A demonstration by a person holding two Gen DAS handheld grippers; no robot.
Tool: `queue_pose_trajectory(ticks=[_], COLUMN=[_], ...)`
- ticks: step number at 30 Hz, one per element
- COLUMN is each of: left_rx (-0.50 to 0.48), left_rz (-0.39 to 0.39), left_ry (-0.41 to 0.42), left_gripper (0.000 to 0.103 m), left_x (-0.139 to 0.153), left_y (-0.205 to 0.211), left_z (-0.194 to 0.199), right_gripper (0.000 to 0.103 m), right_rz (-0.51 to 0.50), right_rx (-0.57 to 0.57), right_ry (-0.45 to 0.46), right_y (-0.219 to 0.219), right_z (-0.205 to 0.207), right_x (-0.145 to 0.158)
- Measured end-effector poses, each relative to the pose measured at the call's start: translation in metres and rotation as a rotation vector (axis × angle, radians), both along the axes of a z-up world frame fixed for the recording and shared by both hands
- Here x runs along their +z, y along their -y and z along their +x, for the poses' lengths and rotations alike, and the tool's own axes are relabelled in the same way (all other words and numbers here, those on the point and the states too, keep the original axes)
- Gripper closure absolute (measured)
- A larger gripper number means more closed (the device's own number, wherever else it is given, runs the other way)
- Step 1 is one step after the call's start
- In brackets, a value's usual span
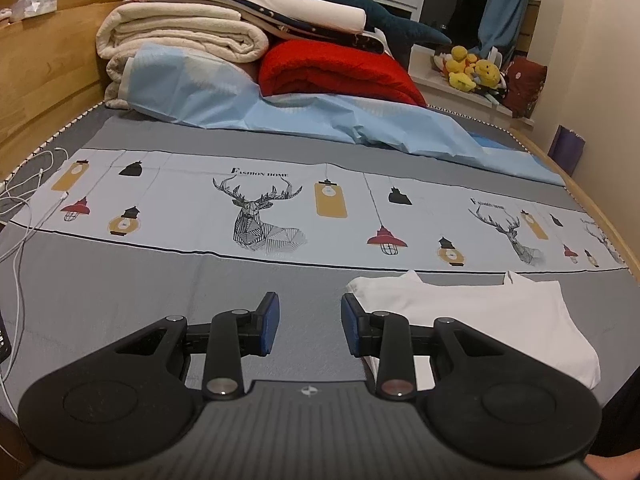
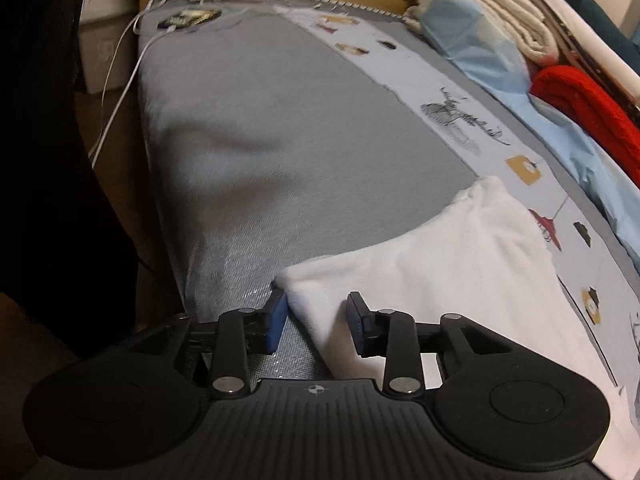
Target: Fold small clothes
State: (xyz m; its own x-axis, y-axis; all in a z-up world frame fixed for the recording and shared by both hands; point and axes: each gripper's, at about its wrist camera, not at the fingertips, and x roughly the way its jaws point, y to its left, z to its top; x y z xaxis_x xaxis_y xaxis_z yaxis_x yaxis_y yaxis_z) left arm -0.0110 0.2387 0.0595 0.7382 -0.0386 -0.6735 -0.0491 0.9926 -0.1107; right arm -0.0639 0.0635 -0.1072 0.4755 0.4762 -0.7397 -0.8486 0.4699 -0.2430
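A small white garment (image 1: 472, 312) lies flat on the grey bed sheet (image 1: 120, 300), just below the printed deer band. My left gripper (image 1: 308, 320) hovers at the garment's left edge. It is open, with only grey sheet between its blue pads, and the right pad (image 1: 350, 328) sits at the cloth's corner. In the right wrist view the same white garment (image 2: 460, 264) spreads to the right. My right gripper (image 2: 316, 318) is open with the garment's near corner lying between its fingers. The pads stand apart and do not pinch the cloth.
Folded cream blankets (image 1: 180, 36), a red blanket (image 1: 340, 72) and a crumpled light blue sheet (image 1: 320, 120) are piled at the far side. Yellow plush toys (image 1: 472, 68) sit on the sill. White cables (image 2: 120, 92) hang off the bed edge by a dark garment (image 2: 48, 120).
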Motion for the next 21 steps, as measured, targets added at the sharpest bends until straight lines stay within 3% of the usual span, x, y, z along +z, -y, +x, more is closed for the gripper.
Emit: queue_pose_trajectory(ticks=[5,6,7,11,14,21], left_rx=[-0.008,-0.008,-0.008,-0.003,0.004,-0.004], left_rz=[-0.008,-0.015,-0.023,-0.091,-0.192,-0.462], left_ry=[-0.025,-0.033,-0.043,-0.095,-0.144,-0.402], left_gripper=[0.065,0.065,0.065,0.065,0.055,0.03], left_x=[-0.004,-0.006,-0.008,-0.019,-0.036,-0.1], left_y=[0.003,0.004,0.005,0.008,0.01,0.028], left_z=[0.008,0.011,0.015,0.032,0.048,0.106], right_gripper=[0.07,0.085,0.094,0.099,0.099,0.099], right_rz=[-0.002,0.003,0.012,0.119,0.241,0.434], right_rx=[0.016,0.016,0.012,-0.048,-0.119,-0.209], right_ry=[0.008,0.001,-0.006,-0.056,-0.076,-0.077], right_y=[-0.003,-0.002,-0.001,0.017,0.037,0.098], right_z=[0.001,0.002,0.004,0.013,0.02,0.023], right_x=[-0.004,-0.003,-0.002,0.017,0.043,0.086])
